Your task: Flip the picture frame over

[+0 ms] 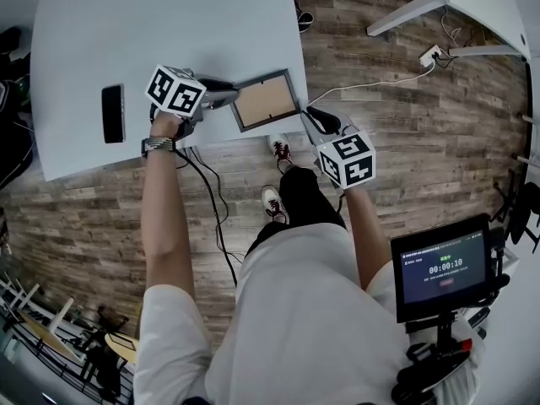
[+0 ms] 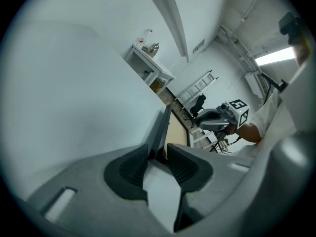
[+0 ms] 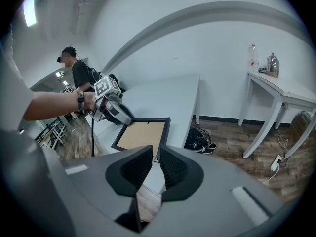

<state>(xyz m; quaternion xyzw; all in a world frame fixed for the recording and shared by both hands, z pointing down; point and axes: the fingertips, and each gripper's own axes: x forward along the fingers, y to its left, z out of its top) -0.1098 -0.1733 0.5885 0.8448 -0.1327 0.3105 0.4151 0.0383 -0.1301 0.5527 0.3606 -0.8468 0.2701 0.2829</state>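
Farthest left, the black phone (image 1: pixel 112 113) lies well apart from my work on the desk (image 1: pixel 126 24), so I judge it in little danger. My left gripper (image 2: pixel 159 148) is rolled over, and its fingers (image 2: pixel 131 169) stand about half apart with the left rim of the picture frame (image 1: pixel 265 99) between them. As far as I can see they sit loosely round it rather than pinching it. That is my first worry: if I lift or turn from this hold, the rim may slide out and the frame drop flat again, or twist askew. The frame lies on the near right corner of the desk with its brown panel facing up, its near and right sides close to the desk's edges. Any sideways shove from my left hand could therefore push it off the corner. My right gripper (image 3: pixel 156 149) waits just beside that corner, its fingers (image 3: pixel 173 169) only narrowly apart with nothing between them, so it is not set wide enough to catch the rim. A careless nudge from it would tip the frame over the edge onto the wooden floor (image 1: pixel 405 142) below, where it could get damaged.
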